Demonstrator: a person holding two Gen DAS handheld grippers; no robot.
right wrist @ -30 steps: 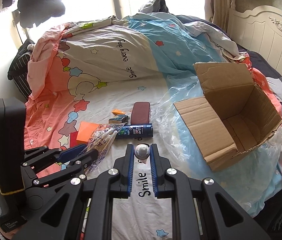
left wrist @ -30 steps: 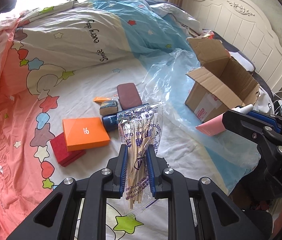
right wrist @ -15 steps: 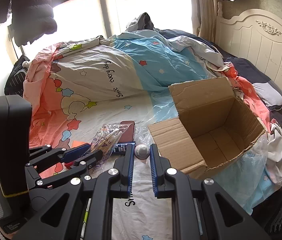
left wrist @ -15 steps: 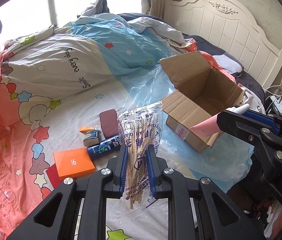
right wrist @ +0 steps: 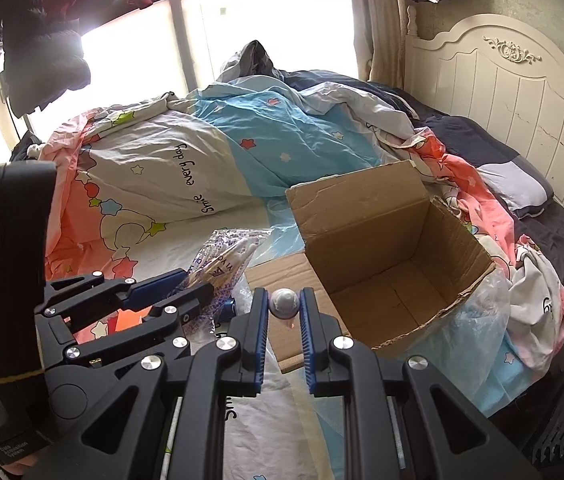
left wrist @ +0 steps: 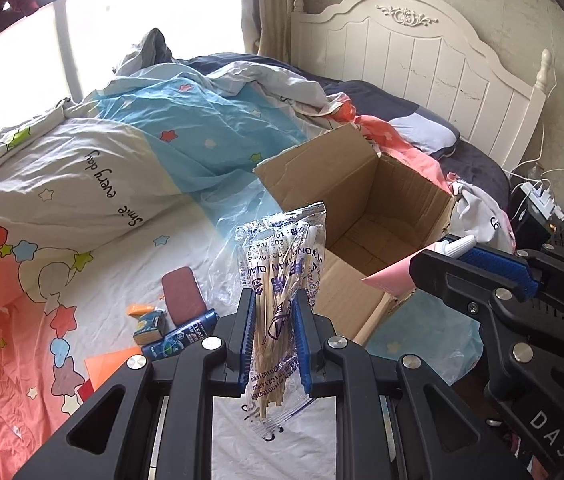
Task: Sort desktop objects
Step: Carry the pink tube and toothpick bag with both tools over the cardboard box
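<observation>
on the left of the bed [left wrist: 185, 240] lie the things not held: an orange box [left wrist: 109, 368] at the frame's lower edge, a small orange-and-blue packet [left wrist: 147, 322], a dark red case [left wrist: 181, 296] and a blue bottle [left wrist: 179, 334], all close together and well apart from the cardboard box [left wrist: 366, 216].

the left gripper [left wrist: 269, 336] has its fingers [left wrist: 245, 336] pressed in on a clear bag of wooden sticks [left wrist: 277, 280], held upright near its lower half, with most of the bag standing free above the grip. the risk here, as i judge it, is the slick film sliding between the pads, or the tall top flopping and catching the box's near flap on the way over, so the bag lands on the flap or the bed instead of inside.

further right, the cardboard box stands open on a sheet of clear plastic, and its floor looks bare in both views.

the right gripper [right wrist: 285, 312] has its fingers [right wrist: 259, 320] closed narrowly on a pink tube [left wrist: 392, 280] with a white cap; in its own view only the round cap end shows between the pads. it hangs over the near edge of the box. gripped so close to the cap, the tube could pivot or slip out and drop short of the opening.
</observation>
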